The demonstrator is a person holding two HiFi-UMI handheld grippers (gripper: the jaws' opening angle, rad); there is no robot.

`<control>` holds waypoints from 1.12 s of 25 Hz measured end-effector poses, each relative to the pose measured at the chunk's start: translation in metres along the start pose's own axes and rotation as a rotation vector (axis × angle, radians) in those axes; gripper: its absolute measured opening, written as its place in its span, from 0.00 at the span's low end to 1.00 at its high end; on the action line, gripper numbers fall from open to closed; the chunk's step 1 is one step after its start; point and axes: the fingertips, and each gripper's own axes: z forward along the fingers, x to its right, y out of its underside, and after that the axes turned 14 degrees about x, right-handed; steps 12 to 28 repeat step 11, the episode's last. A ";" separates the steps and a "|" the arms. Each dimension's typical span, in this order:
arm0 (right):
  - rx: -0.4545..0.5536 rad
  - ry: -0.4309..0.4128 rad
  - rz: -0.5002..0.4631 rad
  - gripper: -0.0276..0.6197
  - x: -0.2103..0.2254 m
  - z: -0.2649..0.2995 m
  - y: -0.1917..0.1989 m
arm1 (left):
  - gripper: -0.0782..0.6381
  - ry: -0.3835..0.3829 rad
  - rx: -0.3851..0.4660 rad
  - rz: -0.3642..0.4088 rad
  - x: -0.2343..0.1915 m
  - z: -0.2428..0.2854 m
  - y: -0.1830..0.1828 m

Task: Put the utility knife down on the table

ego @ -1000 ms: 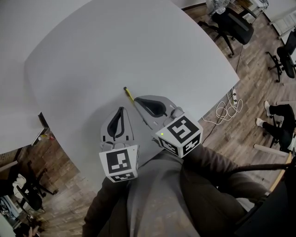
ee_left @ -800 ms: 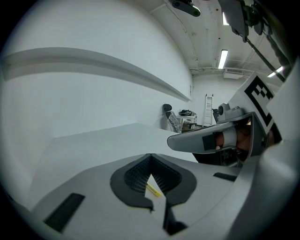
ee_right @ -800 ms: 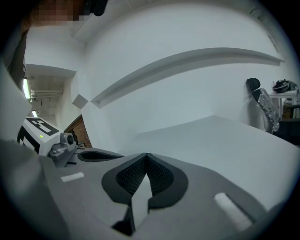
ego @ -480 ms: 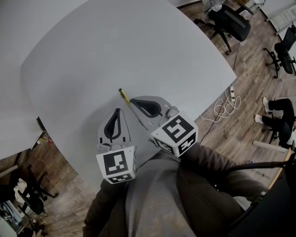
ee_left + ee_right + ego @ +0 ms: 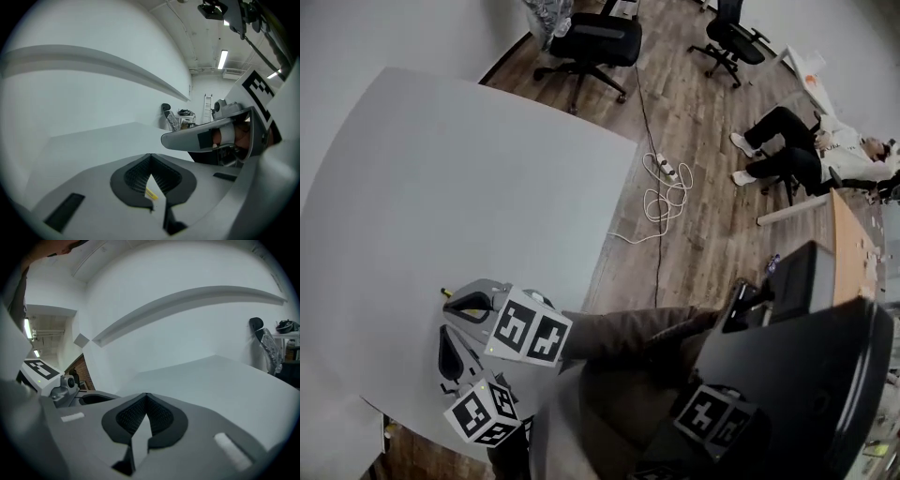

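Note:
The utility knife (image 5: 445,292) lies on the white table (image 5: 441,187); in the head view only its yellow end shows, just past the tip of my right gripper (image 5: 469,304). That gripper hovers over it, shut, with nothing between its pads (image 5: 146,401). My left gripper (image 5: 448,351) is close beside it nearer the table's edge, also shut and empty. In the left gripper view a bit of the yellow knife (image 5: 151,193) shows on the table through the gap below my closed jaws (image 5: 150,161), and the right gripper (image 5: 211,135) hangs to the right.
The table edge (image 5: 609,234) runs close on the right, with wood floor beyond. There lie a coiled white cable (image 5: 661,197) and office chairs (image 5: 595,42). A seated person's legs (image 5: 778,155) are at far right. A black case (image 5: 797,366) with a marker cube sits low right.
The head view has swung to the right, so table and grippers now sit at the lower left. Both grippers and the knife keep the same places relative to each other.

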 end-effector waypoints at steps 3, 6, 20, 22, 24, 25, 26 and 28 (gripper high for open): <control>0.001 0.018 -0.008 0.05 0.009 0.003 0.005 | 0.11 0.021 0.007 -0.003 0.000 0.009 0.006; 0.006 0.028 -0.009 0.05 0.010 0.001 0.001 | 0.11 0.020 0.008 -0.002 -0.001 0.006 0.003; 0.012 0.051 -0.019 0.05 0.017 -0.007 0.005 | 0.11 0.032 0.013 -0.006 0.006 0.005 0.010; 0.012 0.051 -0.019 0.05 0.017 -0.007 0.005 | 0.11 0.032 0.013 -0.006 0.006 0.005 0.010; 0.012 0.051 -0.019 0.05 0.017 -0.007 0.005 | 0.11 0.032 0.013 -0.006 0.006 0.005 0.010; 0.012 0.051 -0.019 0.05 0.017 -0.007 0.005 | 0.11 0.032 0.013 -0.006 0.006 0.005 0.010; 0.012 0.051 -0.019 0.05 0.017 -0.007 0.005 | 0.11 0.032 0.013 -0.006 0.006 0.005 0.010; 0.012 0.051 -0.019 0.05 0.017 -0.007 0.005 | 0.11 0.032 0.013 -0.006 0.006 0.005 0.010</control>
